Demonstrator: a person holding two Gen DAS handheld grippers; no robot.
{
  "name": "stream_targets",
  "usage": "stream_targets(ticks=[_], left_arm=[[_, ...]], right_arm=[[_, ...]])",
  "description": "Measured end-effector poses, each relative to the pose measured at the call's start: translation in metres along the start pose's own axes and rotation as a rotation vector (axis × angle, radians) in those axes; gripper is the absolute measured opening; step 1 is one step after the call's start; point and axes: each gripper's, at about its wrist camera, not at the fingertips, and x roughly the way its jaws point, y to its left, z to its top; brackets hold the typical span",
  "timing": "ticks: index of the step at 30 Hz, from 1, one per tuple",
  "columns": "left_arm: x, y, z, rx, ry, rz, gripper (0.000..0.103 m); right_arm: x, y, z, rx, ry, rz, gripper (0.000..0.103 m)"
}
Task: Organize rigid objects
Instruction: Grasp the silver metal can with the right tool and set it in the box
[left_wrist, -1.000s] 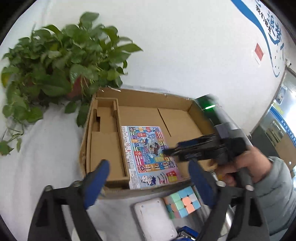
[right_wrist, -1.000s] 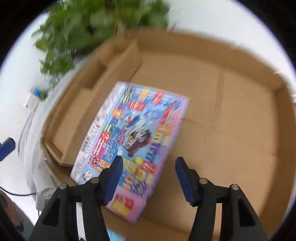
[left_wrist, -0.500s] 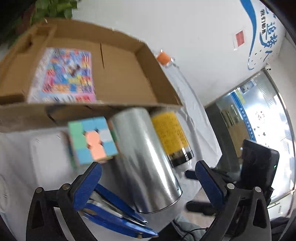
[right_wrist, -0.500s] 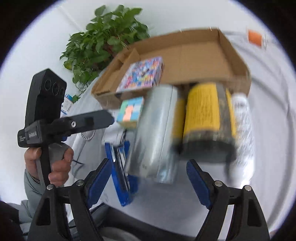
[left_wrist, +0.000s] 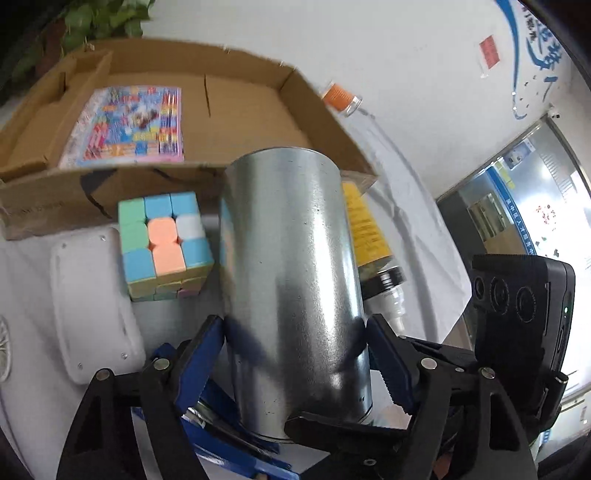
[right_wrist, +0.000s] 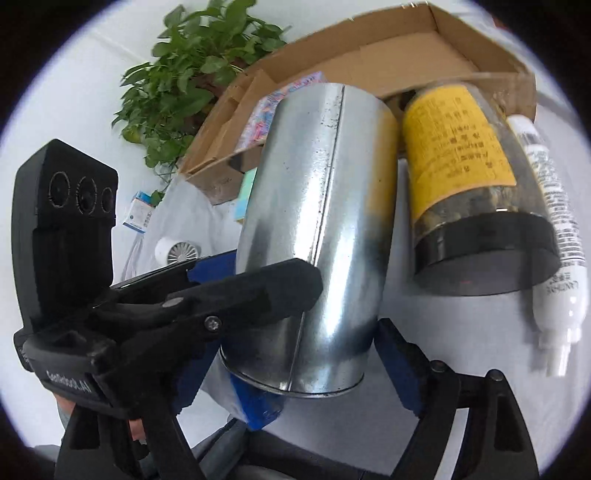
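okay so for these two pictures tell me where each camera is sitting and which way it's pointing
Left wrist: on the left claw, low over the table, facing the cardboard box; its blue fingers flank the metal can, the right claw crossing in front.
Right wrist: on the right claw, facing the same can and the plant; its own fingers show, with the left claw crossing.
Shared: can, box, yellow-labelled jar.

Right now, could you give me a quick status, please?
Left gripper fingers straddle metal can, contact unclear. Right gripper open beside it. Yellow-label jar alongside.
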Motion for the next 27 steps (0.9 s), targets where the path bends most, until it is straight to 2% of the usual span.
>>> stream_targets(ticks=[4,7,9,12,14,18,21,23,25,27], left_arm=[[-0.051,-0.020,0.017,0.066,-0.130,-0.014,0.076],[-0.083,-0.036,0.061,0.123,-0.234,0.002,0.076],[-0.094,-0.032,0.096,0.123,-0.256,-0.001,0.076],[-0.086,-0.017,0.146,0.090,-0.256,-0.008,0.076],[-0.074,0.003,0.172,0.044,-0.233,-0.026,0.076],[-0.011,0.057,0.200,-0.088,-0.099,-0.064,0.076],[0.041,0.091,0.195,-0.173,0.038,-0.064,0.076],[0.060,0.102,0.191,-0.201,0.094,-0.062,0.076],[0.069,0.105,0.191,-0.209,0.114,-0.073,0.076],[0.072,0.099,0.195,-0.189,0.125,-0.039,0.077]], right_arm=[[-0.036,0.037,0.019,-0.103,-0.129,-0.018,0.084],[-0.057,0.057,0.055,-0.190,-0.189,-0.015,0.084],[-0.064,0.069,0.094,-0.255,-0.201,-0.034,0.084],[-0.057,0.072,0.151,-0.289,-0.152,-0.043,0.084],[-0.045,0.067,0.176,-0.301,-0.113,-0.060,0.084],[0.004,0.035,0.207,-0.244,0.001,-0.063,0.084],[0.052,-0.002,0.210,-0.142,0.125,-0.049,0.084],[0.076,-0.017,0.207,-0.093,0.192,-0.054,0.084],[0.085,-0.020,0.205,-0.102,0.200,-0.102,0.083],[0.087,-0.023,0.204,-0.085,0.197,-0.106,0.084]])
